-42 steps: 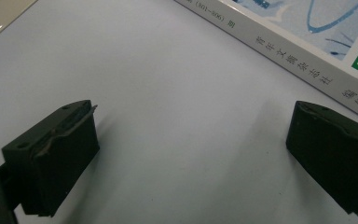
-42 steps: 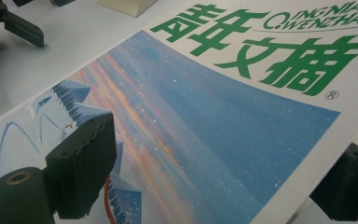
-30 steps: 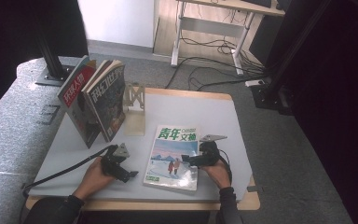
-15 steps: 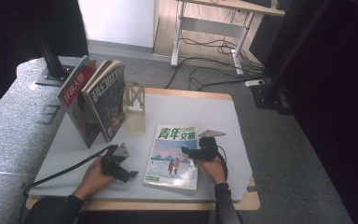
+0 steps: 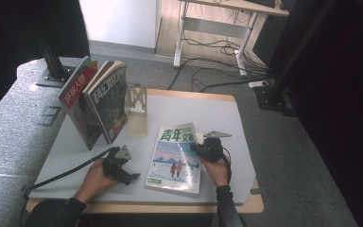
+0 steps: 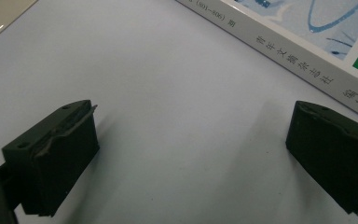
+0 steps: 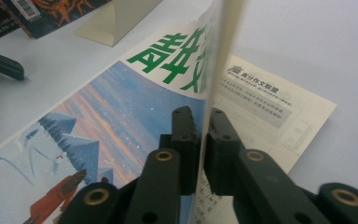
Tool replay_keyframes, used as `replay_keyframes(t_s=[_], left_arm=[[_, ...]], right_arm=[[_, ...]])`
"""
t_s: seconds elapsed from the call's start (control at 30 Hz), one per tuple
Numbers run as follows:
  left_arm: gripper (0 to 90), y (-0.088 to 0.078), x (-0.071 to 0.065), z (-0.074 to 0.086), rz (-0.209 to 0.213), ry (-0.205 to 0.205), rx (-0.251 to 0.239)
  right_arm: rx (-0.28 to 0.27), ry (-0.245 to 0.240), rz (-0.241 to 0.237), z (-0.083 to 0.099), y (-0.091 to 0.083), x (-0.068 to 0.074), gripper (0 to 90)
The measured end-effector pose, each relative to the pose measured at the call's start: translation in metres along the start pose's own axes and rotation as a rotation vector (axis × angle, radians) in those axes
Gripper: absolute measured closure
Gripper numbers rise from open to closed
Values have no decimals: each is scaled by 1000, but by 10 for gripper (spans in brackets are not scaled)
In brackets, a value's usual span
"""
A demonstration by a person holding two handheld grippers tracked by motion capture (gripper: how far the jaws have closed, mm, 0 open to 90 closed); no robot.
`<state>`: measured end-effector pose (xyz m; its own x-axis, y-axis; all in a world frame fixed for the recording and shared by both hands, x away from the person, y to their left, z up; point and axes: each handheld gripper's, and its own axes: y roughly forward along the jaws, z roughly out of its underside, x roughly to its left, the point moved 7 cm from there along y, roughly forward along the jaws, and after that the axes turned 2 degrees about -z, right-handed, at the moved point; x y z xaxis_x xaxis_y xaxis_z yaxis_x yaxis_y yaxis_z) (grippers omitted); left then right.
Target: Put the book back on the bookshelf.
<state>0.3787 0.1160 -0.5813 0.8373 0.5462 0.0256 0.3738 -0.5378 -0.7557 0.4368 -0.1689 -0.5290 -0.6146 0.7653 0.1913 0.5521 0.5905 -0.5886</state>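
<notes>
A magazine (image 5: 175,158) with a blue snowy cover and green title lies flat on the white table (image 5: 217,118), near the front. My right gripper (image 5: 199,150) is at its right edge; its jaws have just been closing. In the right gripper view, the right gripper (image 7: 203,126) is shut on the cover's edge, lifting the cover (image 7: 121,107) a little off a printed page (image 7: 270,107). My left gripper (image 5: 131,177) rests on the table left of the magazine. In the left gripper view, the left gripper (image 6: 191,149) is open over bare table, with the magazine's spine (image 6: 307,60) just beyond.
Two magazines (image 5: 97,101) stand leaning against a beige bookend (image 5: 136,111) at the table's back left. The table's wooden front edge (image 5: 170,208) runs below both hands. A desk with cables (image 5: 217,42) stands on the floor behind.
The right gripper has slid left onto the magazine's right edge and shut on the cover. The left hand has not moved.
</notes>
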Motion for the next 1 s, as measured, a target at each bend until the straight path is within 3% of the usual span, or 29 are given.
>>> replay_keyframes(t_s=[0.43, 0.6, 0.8, 1.0], left_arm=[[20, 0, 0, 0, 5, -2, 2], [58, -1, 2, -4, 13, -43, -23], [91, -8, 2, -24, 58, -76, -94], [116, -5, -3, -45, 84, -45, -100]], right_arm=[[-50, -50, 1, -6, -14, 13, 860], [-75, -78, 7, -9, -24, 19, 860], [-101, -108, 13, -11, -36, 25, 860], [-120, -124, 21, -11, -45, 28, 860]])
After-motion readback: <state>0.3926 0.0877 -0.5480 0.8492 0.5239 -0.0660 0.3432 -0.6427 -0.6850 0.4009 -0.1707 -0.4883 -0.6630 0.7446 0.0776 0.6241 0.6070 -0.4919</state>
